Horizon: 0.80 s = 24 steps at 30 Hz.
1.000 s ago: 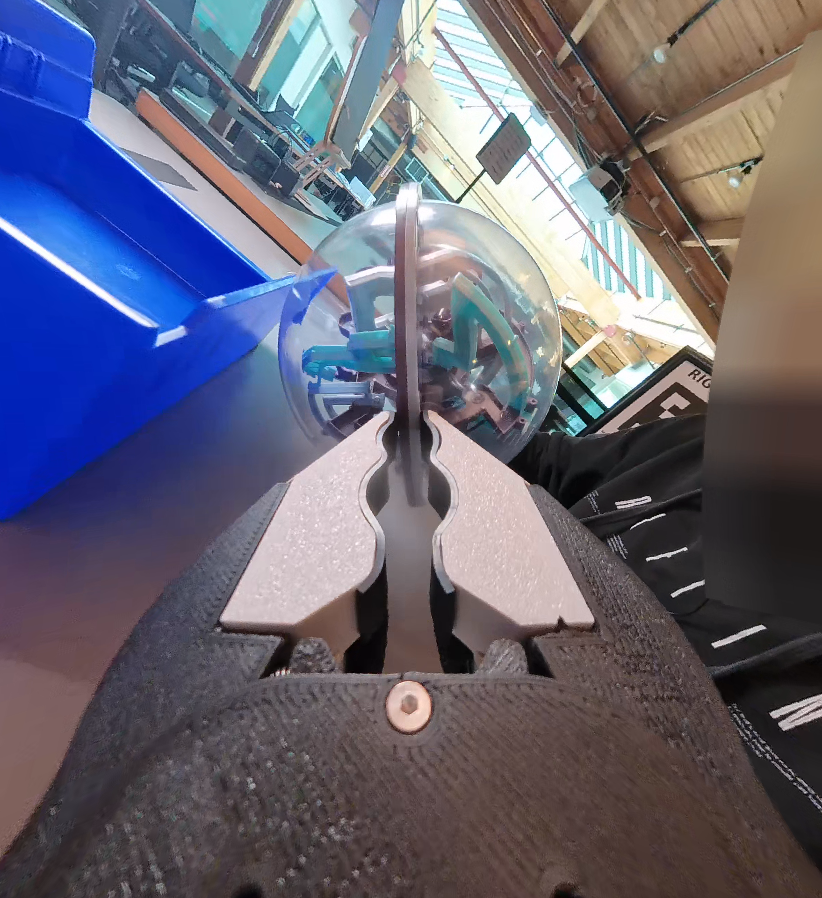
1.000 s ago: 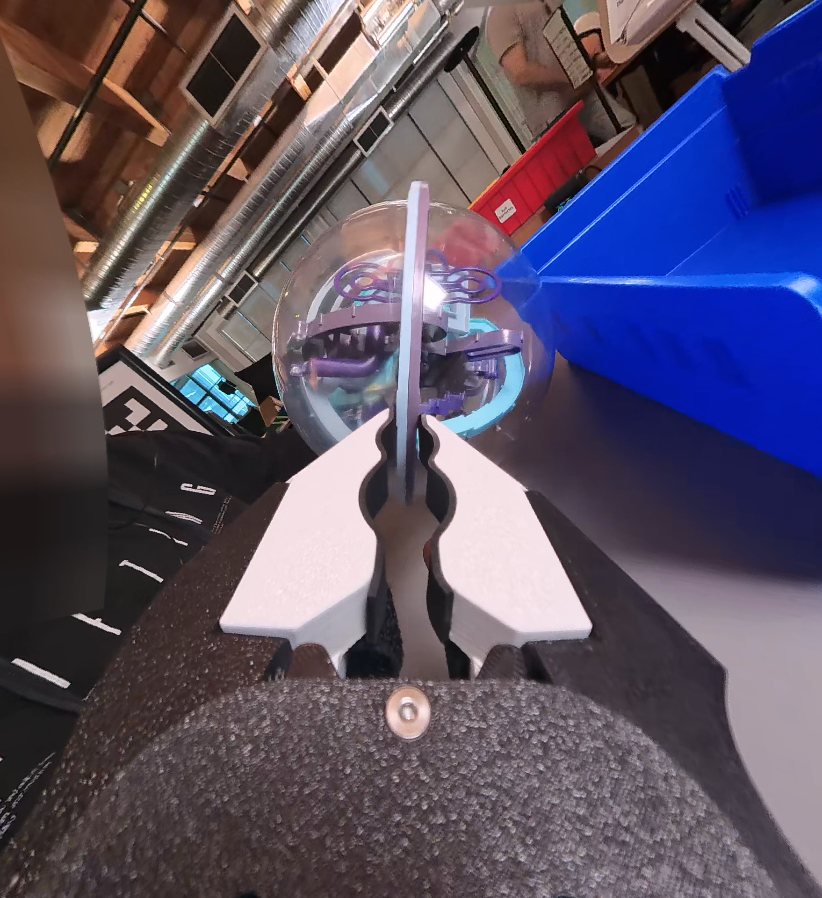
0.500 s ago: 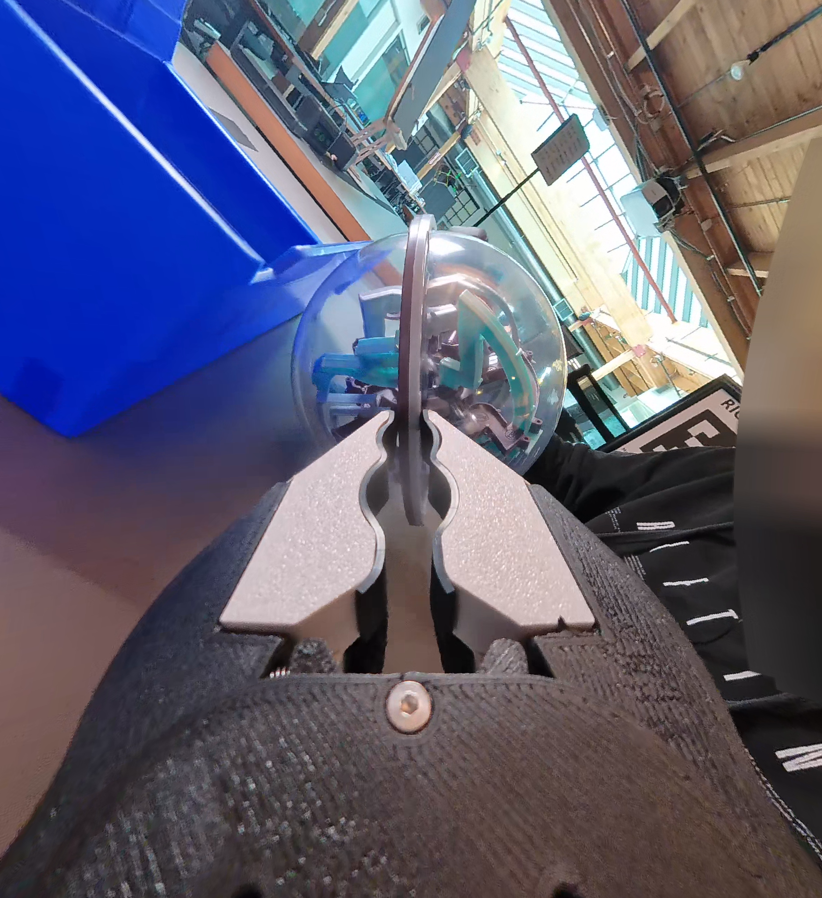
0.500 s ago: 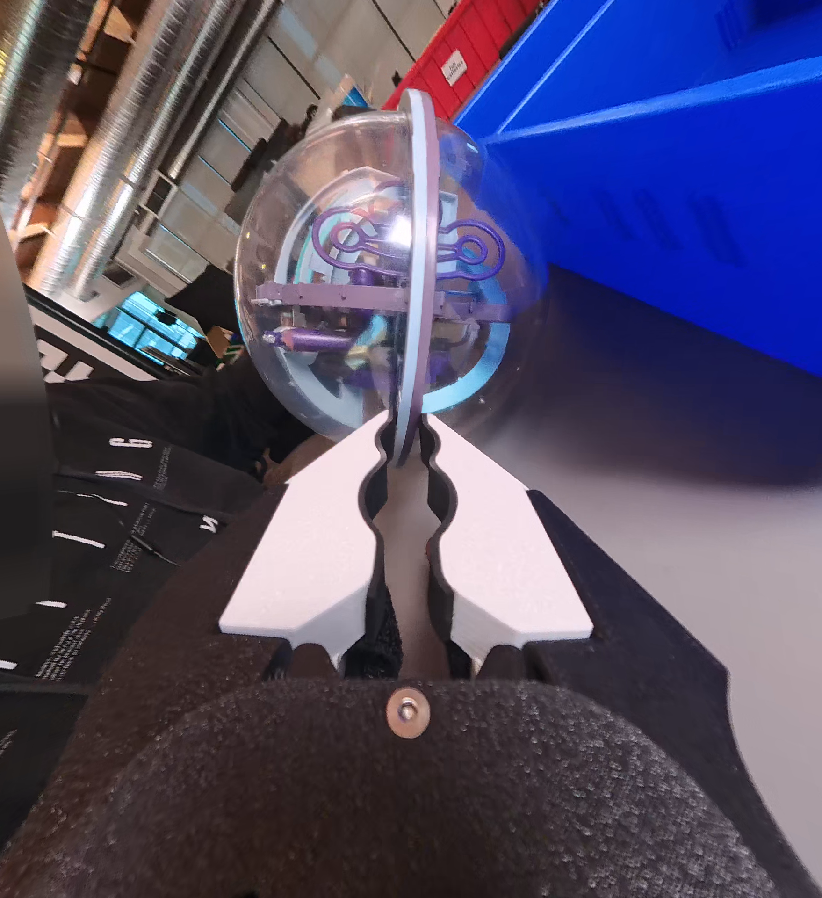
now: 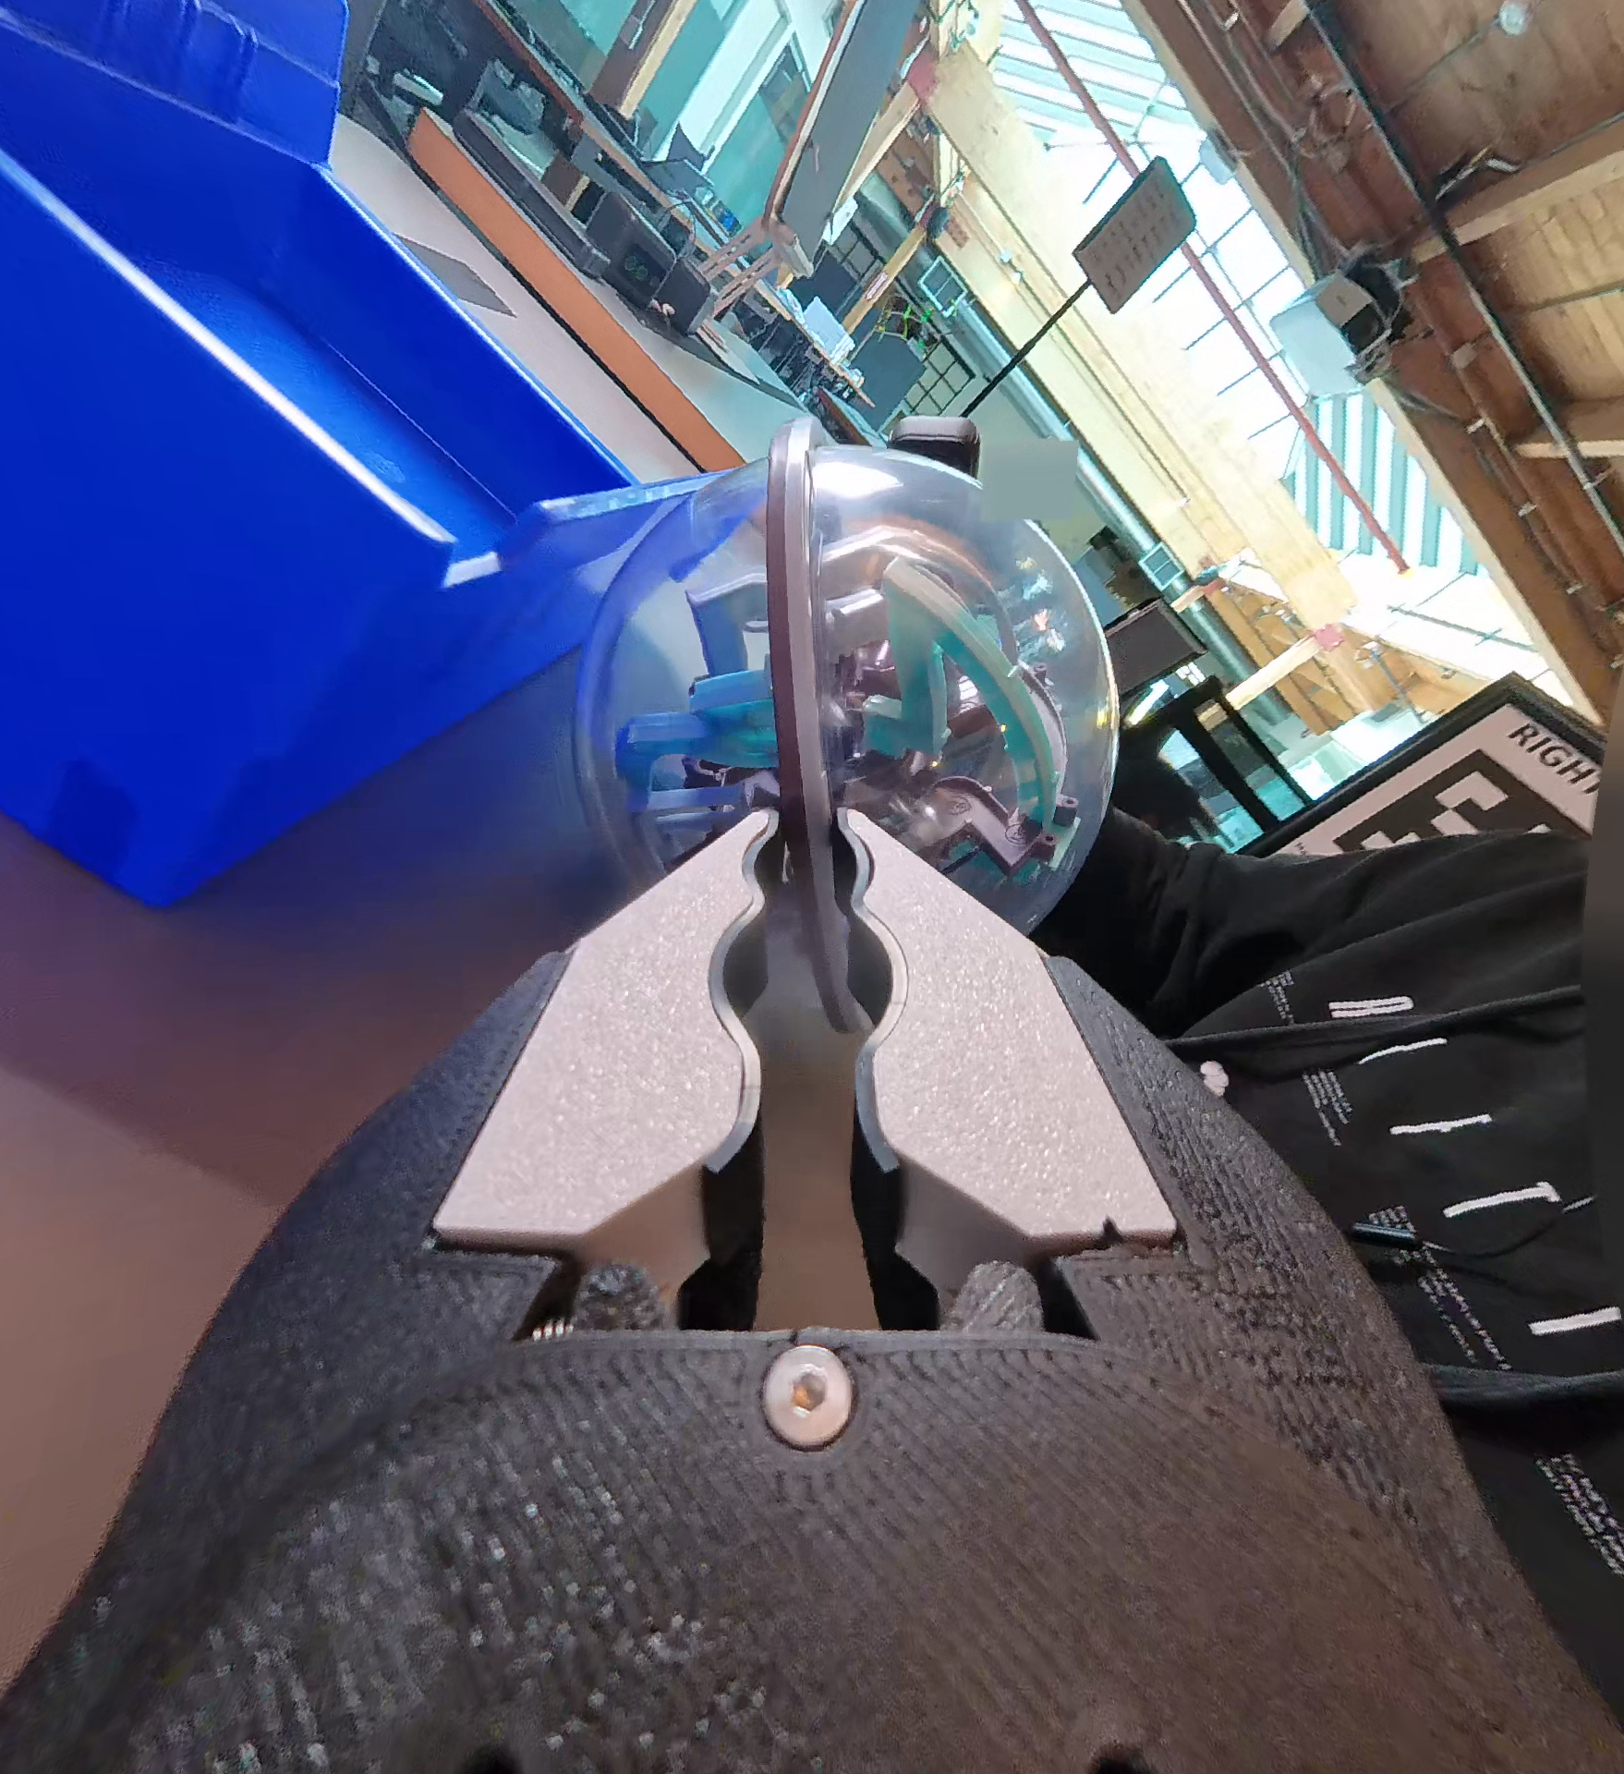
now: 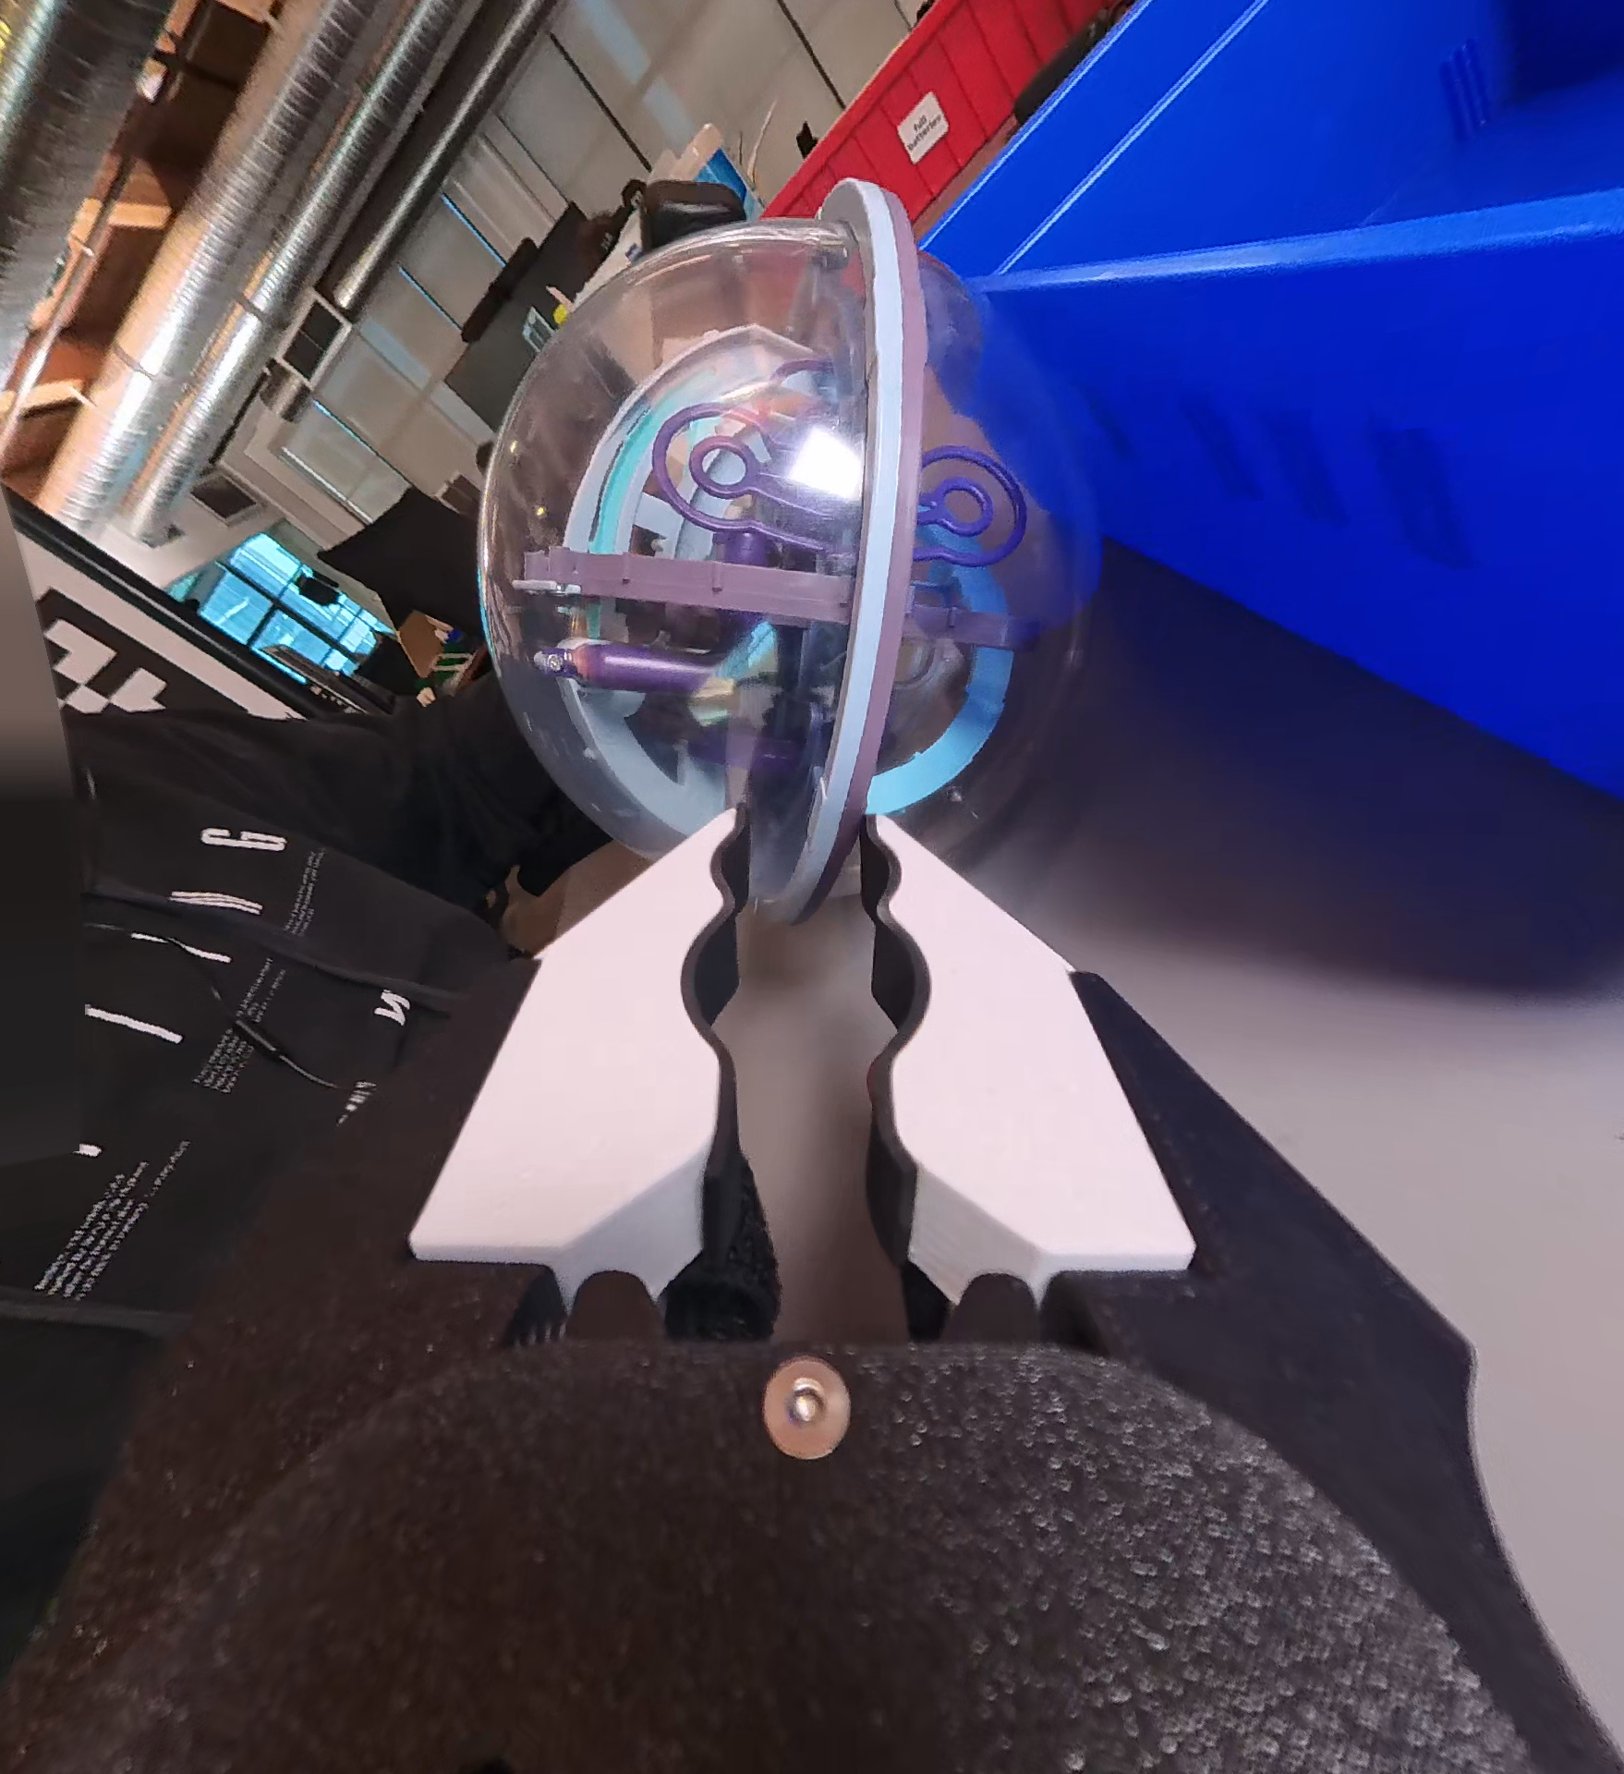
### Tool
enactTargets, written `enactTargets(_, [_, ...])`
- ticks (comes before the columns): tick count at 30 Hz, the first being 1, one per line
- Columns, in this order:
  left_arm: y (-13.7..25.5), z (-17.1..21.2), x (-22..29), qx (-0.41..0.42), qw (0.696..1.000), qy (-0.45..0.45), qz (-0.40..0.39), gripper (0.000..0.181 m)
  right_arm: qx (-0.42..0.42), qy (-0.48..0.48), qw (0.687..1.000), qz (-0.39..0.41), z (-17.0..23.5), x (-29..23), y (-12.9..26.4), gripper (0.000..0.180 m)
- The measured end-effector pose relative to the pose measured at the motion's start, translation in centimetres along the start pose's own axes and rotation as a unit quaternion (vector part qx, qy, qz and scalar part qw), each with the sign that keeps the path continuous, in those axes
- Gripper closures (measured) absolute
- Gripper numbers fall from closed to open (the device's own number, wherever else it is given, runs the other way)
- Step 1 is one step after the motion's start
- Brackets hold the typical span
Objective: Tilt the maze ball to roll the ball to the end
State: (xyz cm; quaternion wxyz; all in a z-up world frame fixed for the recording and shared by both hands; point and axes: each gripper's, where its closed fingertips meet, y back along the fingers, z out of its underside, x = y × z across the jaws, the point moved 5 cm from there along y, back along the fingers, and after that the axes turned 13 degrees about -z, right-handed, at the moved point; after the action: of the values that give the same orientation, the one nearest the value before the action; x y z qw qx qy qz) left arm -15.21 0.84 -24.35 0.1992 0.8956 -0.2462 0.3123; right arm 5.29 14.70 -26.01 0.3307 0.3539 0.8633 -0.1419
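Maze ball held above the surface, near the blue bin. My left gripper jaws clamp its equatorial rim; right gripper jaws stand apart around the rim, contact unclear. Shell looks light, rigid, slick: take the rim only.

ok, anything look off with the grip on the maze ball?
Yes. In the right wrist view the maze ball sits with its ring tilted between the right gripper fingers, with gaps on either side, so it looks unclamped there. The left gripper is shut on the ring. No damage is visible.
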Motion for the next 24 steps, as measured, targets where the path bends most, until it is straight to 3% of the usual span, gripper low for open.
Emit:
enactTargets(3, [0.2, 0.0, -0.1, -0.003, 1.0, -0.022, -0.008, 0.172, -0.027, 0.027, 0.999, 0.001, 0.6, -0.4, -0.3, 0.172])
enactTargets(6, [0.4, -0.1, 0.4, 0.004, 0.999, -0.044, 0.003, 0.173, -0.068, 0.075, 0.995, 0.02, 1.3, -0.7, -0.8, 0.172])
enactTargets(9, [0.8, -0.4, 0.9, 0.02, 0.997, -0.074, 0.002, 0.173, -0.118, 0.189, 0.972, 0.072, 1.8, -1.1, -1.6, 0.172])
enactTargets(14, [1.7, -1.5, 1.1, 0.056, 0.995, -0.086, 0.002, 0.169, -0.179, 0.378, 0.893, 0.166, 1.9, -2.0, -3.1, 0.172])
enactTargets(19, [1.9, -1.5, 0.4, 0.036, 0.989, -0.14, -0.042, 0.167, -0.237, 0.508, 0.786, 0.261, 2.2, -2.4, -3.6, 0.173])
enactTargets(21, [1.9, -1.4, 0.2, 0.031, 0.986, -0.152, -0.055, 0.17, -0.245, 0.538, 0.757, 0.279, 2.3, -3.1, -4.0, 0.173])
enactTargets(24, [2.1, -1.6, 0.7, 0.033, 0.991, -0.129, -0.035, 0.16, -0.243, 0.572, 0.727, 0.291, 2.5, -4.5, -4.6, 0.173])
